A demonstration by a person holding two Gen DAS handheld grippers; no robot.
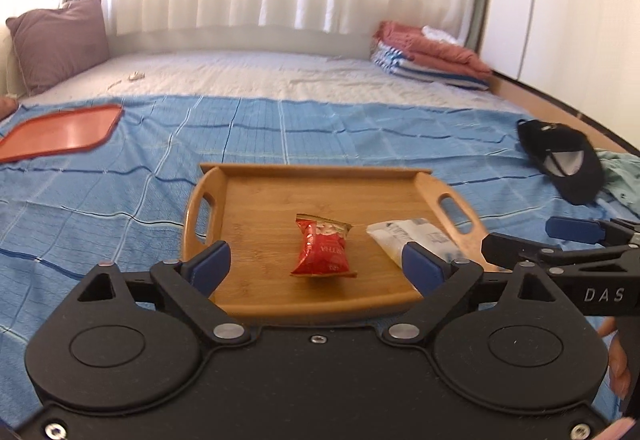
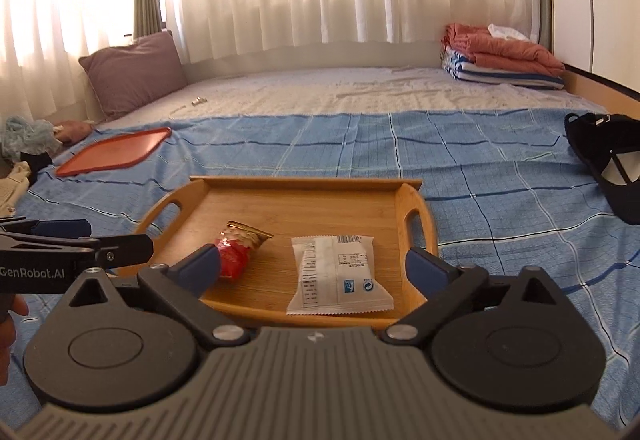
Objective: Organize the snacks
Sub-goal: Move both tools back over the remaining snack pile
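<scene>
While both grippers hang above the near edge of the wooden tray (image 1: pixel 428 184), the left gripper (image 1: pixel 316 264) and the right gripper (image 2: pixel 312 264) stand spread wide, holding nothing. On the tray's floor lie a red snack packet (image 1: pixel 325 250) near the middle and a white snack packet (image 2: pixel 338 274) beside it, toward the right handle. An orange tray (image 1: pixel 60 132) sits well apart on the blue bedspread (image 1: pixel 340 136), at its far left.

Both wrist cams face wooden tray (image 1: pixel 320 176) close, angled down.
</scene>
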